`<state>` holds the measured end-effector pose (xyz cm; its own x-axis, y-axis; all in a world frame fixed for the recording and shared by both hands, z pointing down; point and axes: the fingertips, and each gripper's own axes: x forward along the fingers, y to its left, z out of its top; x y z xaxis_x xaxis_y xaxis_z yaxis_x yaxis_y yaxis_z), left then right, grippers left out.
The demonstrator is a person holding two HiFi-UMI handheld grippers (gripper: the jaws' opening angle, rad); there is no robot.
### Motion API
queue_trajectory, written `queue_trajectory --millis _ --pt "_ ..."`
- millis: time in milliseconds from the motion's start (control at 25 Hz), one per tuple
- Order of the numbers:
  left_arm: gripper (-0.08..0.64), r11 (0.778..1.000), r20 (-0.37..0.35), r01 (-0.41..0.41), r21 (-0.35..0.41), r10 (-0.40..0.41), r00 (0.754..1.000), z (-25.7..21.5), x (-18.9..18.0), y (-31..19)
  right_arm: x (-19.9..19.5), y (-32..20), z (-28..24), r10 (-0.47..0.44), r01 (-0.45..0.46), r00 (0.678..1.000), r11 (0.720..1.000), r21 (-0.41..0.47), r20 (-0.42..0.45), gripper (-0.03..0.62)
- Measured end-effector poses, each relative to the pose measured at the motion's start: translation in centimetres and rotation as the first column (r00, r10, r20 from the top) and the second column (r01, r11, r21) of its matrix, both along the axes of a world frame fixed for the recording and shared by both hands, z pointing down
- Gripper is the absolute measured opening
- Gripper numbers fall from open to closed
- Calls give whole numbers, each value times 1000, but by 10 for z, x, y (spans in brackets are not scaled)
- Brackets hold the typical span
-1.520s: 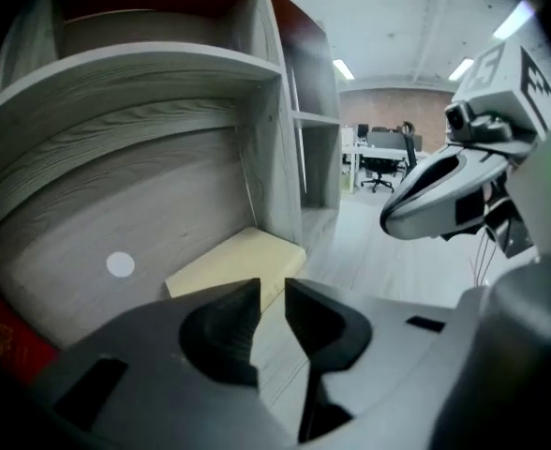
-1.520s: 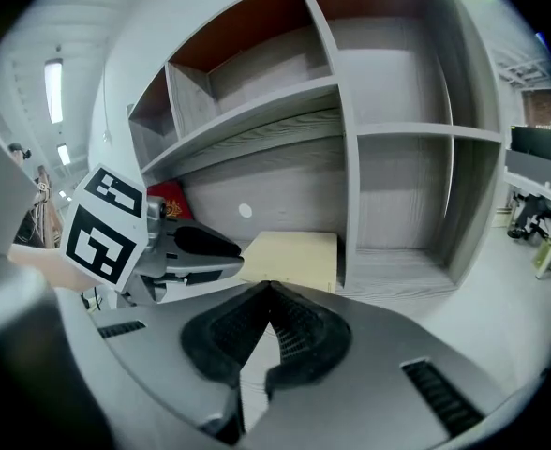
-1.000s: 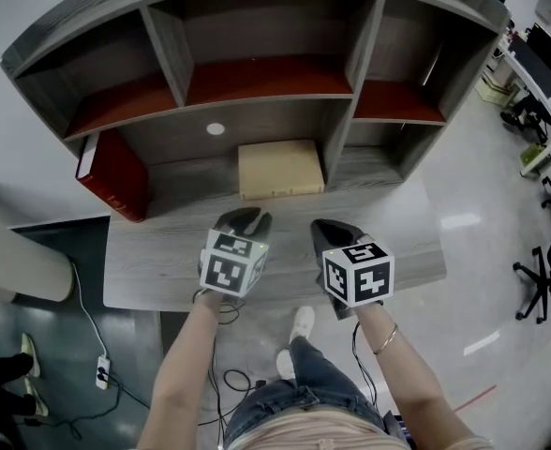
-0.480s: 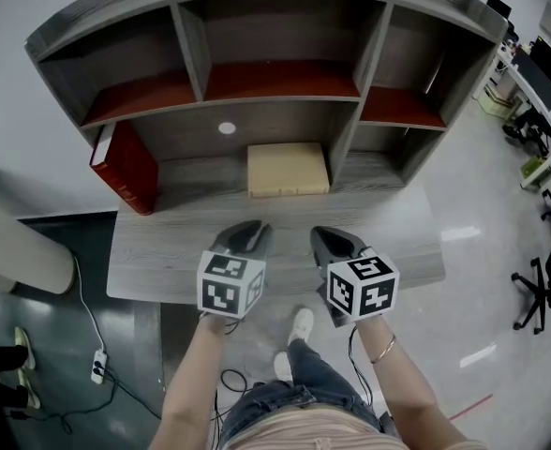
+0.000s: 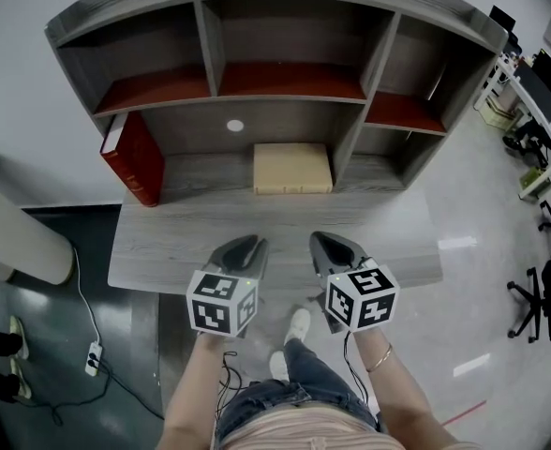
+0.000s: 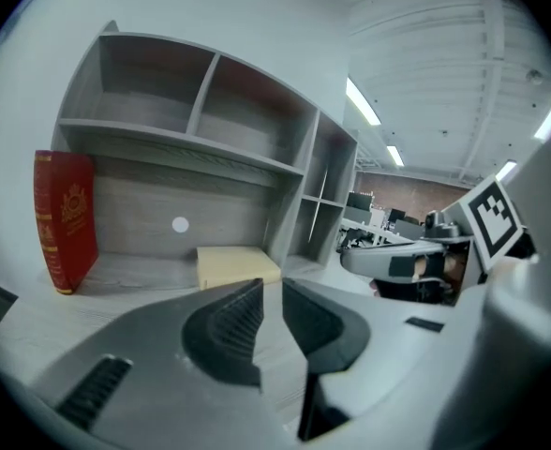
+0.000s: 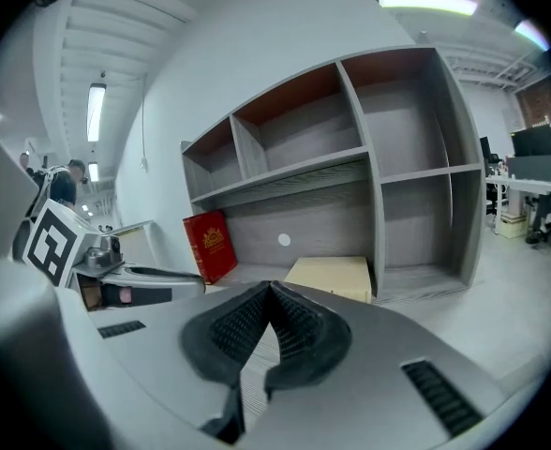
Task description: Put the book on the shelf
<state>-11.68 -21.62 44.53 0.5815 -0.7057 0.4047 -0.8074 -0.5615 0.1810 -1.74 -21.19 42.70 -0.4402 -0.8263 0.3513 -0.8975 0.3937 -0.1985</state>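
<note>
A thick tan book (image 5: 292, 168) lies flat on the grey desk (image 5: 163, 242), in the middle lower bay of the grey shelf unit (image 5: 285, 101). At the shelf's left end a red book (image 5: 135, 157) stands upright. Both grippers hover over the desk's front edge, well short of the books. My left gripper (image 5: 247, 244) is shut and holds nothing. My right gripper (image 5: 324, 240) is shut too, its pads meeting at the tip. The left gripper view shows the tan book (image 6: 236, 265) beyond the jaws and the red book (image 6: 65, 218). The right gripper view shows the tan book (image 7: 332, 276) and the red book (image 7: 208, 244).
The upper shelf bays have red floors (image 5: 290, 80) and hold nothing. A white rounded object (image 5: 13, 242) stands left of the desk, with a power strip (image 5: 92, 356) and cables on the floor. Office chairs (image 5: 547, 298) and desks stand at the right.
Both grippers have drawn back a little toward the desk's front edge, still shut. The head view has shifted, so the shelf sits further right in the frame.
</note>
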Motion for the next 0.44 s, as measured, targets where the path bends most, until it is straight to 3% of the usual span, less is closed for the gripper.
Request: queue_trajectory --millis 440 --pt "66 1000 11 25 10 -25 1000 -2 -15 25 -12 28 -3 -12 12 1000 1000 11 -5 8"
